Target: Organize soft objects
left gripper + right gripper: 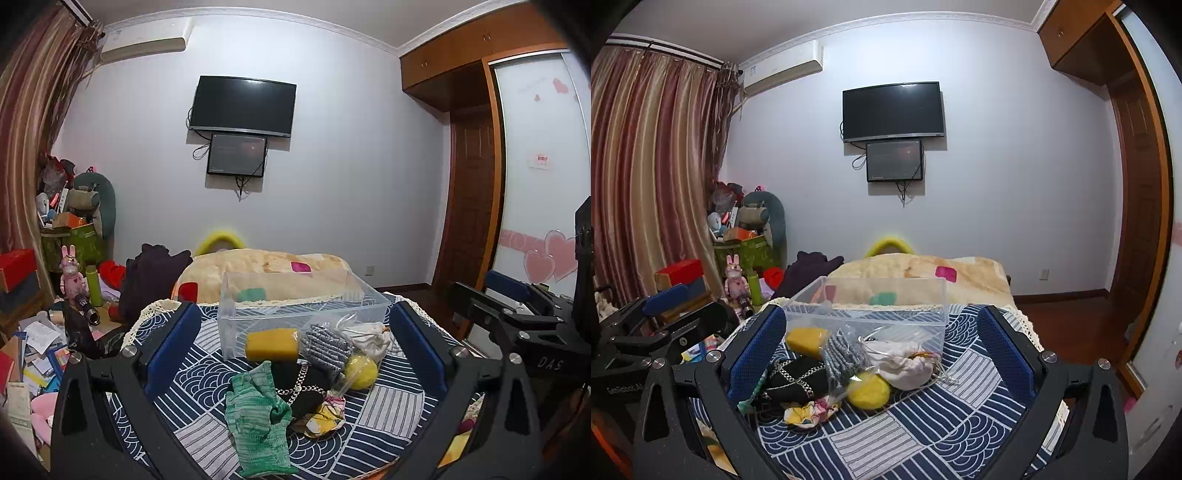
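nearest item: green knit glove (258,417) lay limp on the patterned cloth (388,410), closest to the left gripper (295,332).
pile: black chain bag (306,387), floral scrap (325,413), yellow ball (362,371), grey knit piece in a clear bag (325,347) and white drawstring pouch (905,360) sat touching one another, just in front of the clear bin (303,306).
sponge: yellow block (271,344) rested against the bin's front wall.
left tool: jaws spread wide, holding nothing.
right tool: right gripper (886,339) likewise spread wide, nothing between the pads.
handling: all looked light and squashy; glove would droop, so pinch its bunched cuff; chain could snag.
progress: bin looked bare, sorting seemingly not begun.
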`<state>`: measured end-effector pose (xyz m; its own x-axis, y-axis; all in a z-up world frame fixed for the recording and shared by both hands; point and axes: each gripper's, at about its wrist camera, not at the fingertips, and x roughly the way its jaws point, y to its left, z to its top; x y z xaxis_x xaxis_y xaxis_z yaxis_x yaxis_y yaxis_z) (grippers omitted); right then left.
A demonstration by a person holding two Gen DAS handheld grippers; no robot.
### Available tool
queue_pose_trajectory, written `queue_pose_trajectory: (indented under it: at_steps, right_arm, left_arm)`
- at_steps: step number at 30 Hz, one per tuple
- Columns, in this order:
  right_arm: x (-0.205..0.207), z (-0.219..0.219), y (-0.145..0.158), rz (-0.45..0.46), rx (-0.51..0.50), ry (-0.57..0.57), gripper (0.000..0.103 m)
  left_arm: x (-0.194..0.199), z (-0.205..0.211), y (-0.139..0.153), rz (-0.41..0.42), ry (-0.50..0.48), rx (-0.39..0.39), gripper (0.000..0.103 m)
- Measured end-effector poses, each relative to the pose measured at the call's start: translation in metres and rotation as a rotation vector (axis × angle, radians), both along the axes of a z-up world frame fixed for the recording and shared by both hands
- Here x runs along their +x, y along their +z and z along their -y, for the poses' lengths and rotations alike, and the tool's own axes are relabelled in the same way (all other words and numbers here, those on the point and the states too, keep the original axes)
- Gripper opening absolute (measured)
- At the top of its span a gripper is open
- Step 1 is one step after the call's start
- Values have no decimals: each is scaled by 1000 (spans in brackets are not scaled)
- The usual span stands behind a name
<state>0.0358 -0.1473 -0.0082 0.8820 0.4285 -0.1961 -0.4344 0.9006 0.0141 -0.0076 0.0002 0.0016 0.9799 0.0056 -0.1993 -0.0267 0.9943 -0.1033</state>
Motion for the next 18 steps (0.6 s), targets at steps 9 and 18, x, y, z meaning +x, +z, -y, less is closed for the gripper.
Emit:
queue_pose_trajectory:
  at_steps: [9, 18]
  right_arm:
    - [-2, 1, 0, 6, 4, 2, 103]
    - [-3, 2, 0, 9, 8, 9, 103]
  left_arm:
    - [-4, 1, 3, 7, 0, 5, 103]
    - [-3, 1, 4, 9, 0, 6, 103]
